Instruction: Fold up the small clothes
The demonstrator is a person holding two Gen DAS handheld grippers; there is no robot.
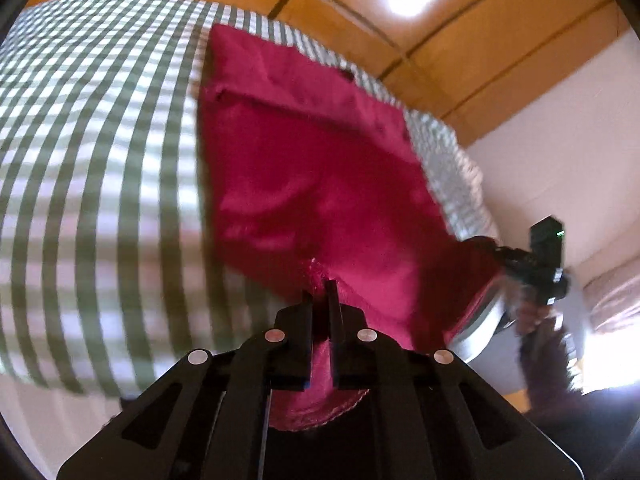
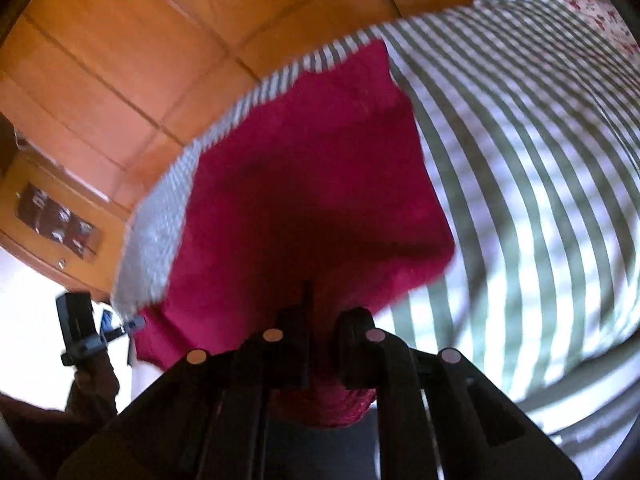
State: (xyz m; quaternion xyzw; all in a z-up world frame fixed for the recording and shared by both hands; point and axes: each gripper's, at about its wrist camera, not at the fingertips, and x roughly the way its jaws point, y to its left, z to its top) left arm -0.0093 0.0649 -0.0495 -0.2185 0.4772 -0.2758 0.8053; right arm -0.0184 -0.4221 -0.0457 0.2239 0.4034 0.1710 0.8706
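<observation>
We have the red cloth (image 1: 304, 168) pinched at its near edge by both tools, one at each near corner, the rest of it draped over the checked sheet (image 1: 88, 152) close to that sheet's edge by the orange floor (image 1: 460, 36). The left gripper (image 1: 320, 292) is narrowed on a bunched bit of hem, red fabric filling the slot between its fingers and spilling out behind them. The right gripper (image 2: 320, 312) looks clamped on the cloth too, with red fabric bulging below its fingers, though blur and shadow there leave us a little unsure how firm the bite is.

The cloth reads as light, soft and limp: it sags between the two grips and creases readily, so it will follow wherever we carry its corners and keep no shape of its own. It is not fragile, but a thin hem could slide out of a loose pinch. The best holds are the corners and the stitched hem, where the fabric is doubled.

Its long axis runs away from us, from the held near edge toward the far end, where a folded band (image 1: 240, 92) crosses it. The far end points toward the floor side in both views. We judge the fold should carry the near edge along that axis onto the far one.
</observation>
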